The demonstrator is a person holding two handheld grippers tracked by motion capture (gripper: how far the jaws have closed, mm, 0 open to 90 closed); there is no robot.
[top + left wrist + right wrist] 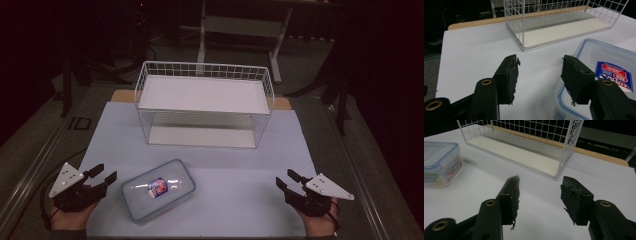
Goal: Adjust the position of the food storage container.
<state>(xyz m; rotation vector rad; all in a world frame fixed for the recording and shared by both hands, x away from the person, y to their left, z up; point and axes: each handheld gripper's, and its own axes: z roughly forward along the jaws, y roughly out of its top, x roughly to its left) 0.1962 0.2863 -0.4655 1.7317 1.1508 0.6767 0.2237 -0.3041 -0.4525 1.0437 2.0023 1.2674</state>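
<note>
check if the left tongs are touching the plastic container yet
Apart. In the high view, a strip of bare table separates the left tongs from the plastic container, and both jaws stand open with nothing between them.

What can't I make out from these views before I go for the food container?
- Food container contents: glare on the lid in the high view.
- Its right end: cut off by the frame edge in the left gripper view, partly behind a jaw.
- Label small print: blurred.
- Wire rack top shelf: cropped in both gripper views.
</note>
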